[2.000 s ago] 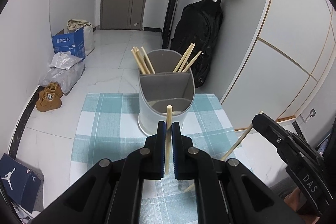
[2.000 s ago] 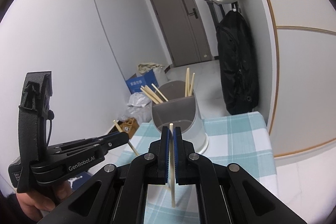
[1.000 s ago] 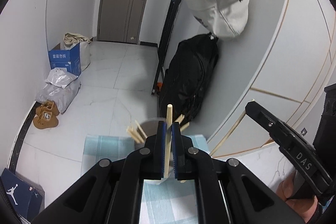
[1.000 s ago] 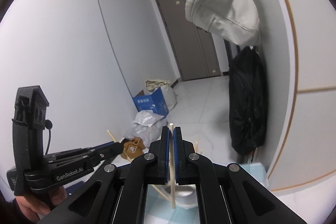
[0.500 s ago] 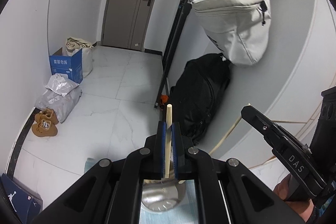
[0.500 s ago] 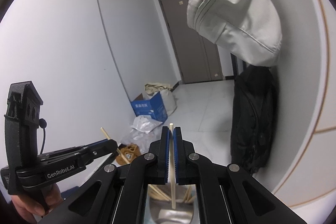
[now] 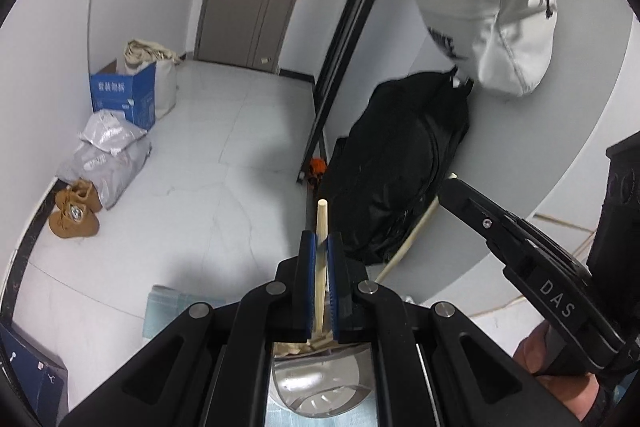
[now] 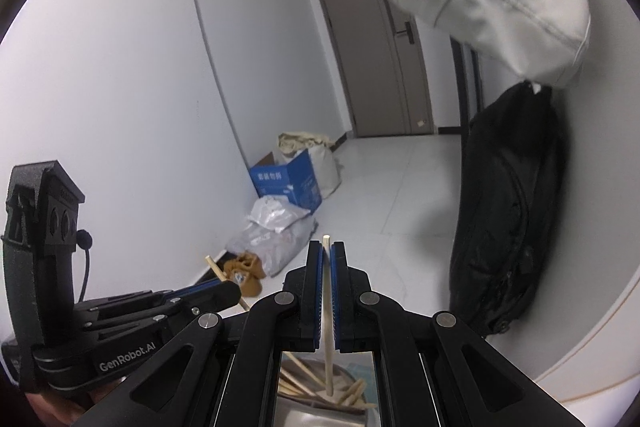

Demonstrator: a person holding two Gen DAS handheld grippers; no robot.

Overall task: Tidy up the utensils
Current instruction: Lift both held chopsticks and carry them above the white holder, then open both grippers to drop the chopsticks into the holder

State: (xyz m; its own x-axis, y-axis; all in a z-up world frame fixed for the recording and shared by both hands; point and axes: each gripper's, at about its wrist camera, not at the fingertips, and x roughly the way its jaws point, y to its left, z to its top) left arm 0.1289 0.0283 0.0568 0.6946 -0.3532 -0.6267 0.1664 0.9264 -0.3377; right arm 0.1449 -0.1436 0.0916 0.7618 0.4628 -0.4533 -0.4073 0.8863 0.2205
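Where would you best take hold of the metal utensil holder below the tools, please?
Probably the holder by its thin rim, pinched from above: it stands upright with its top open, and its body looks too wide to span. Choose a stretch clear of the chopsticks inside.

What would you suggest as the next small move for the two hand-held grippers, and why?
Probably lower both a little, then open. The left hand-held gripper and right hand-held gripper each clamp a chopstick whose lower end hangs above the holder, where other chopsticks already stand.
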